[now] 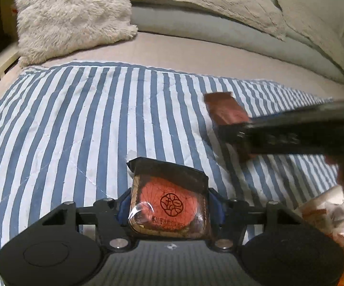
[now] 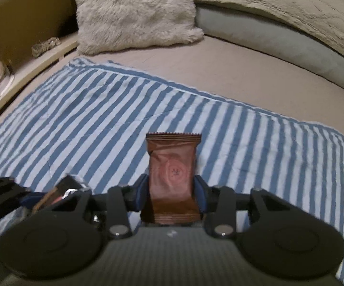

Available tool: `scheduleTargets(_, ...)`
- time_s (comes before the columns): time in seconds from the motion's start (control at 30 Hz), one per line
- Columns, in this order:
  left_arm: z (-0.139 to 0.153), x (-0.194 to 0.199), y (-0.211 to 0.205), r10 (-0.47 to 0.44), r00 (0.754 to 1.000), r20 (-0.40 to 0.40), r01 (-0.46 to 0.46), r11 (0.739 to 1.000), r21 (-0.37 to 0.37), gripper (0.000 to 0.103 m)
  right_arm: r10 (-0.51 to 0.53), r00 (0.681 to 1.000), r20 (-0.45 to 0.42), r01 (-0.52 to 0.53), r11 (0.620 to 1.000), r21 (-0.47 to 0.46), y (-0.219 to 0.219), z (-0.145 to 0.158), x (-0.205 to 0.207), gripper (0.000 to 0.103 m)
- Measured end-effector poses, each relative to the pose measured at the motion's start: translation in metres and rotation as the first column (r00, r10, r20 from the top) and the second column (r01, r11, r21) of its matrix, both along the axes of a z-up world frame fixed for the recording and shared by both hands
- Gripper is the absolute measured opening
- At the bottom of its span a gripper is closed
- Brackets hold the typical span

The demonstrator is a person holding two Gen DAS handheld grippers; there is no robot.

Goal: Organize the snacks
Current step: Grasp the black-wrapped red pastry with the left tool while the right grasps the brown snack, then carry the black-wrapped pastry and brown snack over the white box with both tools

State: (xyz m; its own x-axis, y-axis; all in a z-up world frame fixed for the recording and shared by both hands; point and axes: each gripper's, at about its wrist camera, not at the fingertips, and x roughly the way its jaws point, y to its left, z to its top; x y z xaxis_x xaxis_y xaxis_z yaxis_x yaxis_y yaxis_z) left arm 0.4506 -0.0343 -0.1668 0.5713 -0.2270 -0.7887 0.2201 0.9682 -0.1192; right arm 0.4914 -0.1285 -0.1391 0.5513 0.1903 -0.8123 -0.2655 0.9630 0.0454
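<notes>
Orange-faced clear packet [image 1: 169,207] and brown sachet [image 2: 172,178], both clamped upright.

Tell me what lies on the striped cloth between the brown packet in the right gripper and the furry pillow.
Nothing: in the right wrist view, only bare striped cloth and then plain sheet separate the brown packet from the furry pillow.

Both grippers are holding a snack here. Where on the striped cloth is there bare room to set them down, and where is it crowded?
The striped cloth is bare from its far hem, towards the fluffy pillow, down to the grippers. The crowded spot is the near right corner in the left wrist view, with a heap of wrapped snacks. The left gripper holds an orange snack pack, the right gripper a brown packet.
</notes>
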Motion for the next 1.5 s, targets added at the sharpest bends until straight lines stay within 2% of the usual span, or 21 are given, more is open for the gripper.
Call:
scheduleTargets(0.13,0.008,-0.008,0.002,0.022,1.0,0.001,-0.022,0.999,-0.03,0.063,-0.01,1.0,0.007,0.01,0.999,0.03,-0.013,0.01,-0.021,0.047)
scheduleTargets(0.37,0.041,-0.034,-0.007,-0.003,0.999,0.033,0.005,0.999,-0.048,0.063,-0.024,0.999,0.029,0.021,0.995,0.096,-0.045,0.038,-0.059,0.047)
scheduleTargets(0.57,0.074,-0.067,-0.016,-0.026,0.998,0.056,0.031,0.995,-0.091,0.063,-0.048,0.998,0.044,0.041,0.986,0.161,-0.079,0.068,-0.095,0.047)
scheduleTargets(0.77,0.099,-0.103,-0.028,-0.041,0.997,0.071,0.049,0.991,-0.122,0.063,-0.077,0.995,0.068,0.063,0.98,0.188,-0.108,0.096,-0.138,0.047)
scheduleTargets(1.13,0.15,-0.166,-0.058,-0.109,0.987,0.121,0.123,0.986,-0.11,0.063,-0.133,0.985,0.111,0.104,0.966,0.236,-0.161,0.135,-0.218,0.047)
scheduleTargets(1.5,0.158,-0.22,-0.081,-0.181,0.979,0.095,0.192,0.975,-0.115,0.064,-0.199,0.969,0.148,0.154,0.95,0.272,-0.203,0.146,-0.292,0.047)
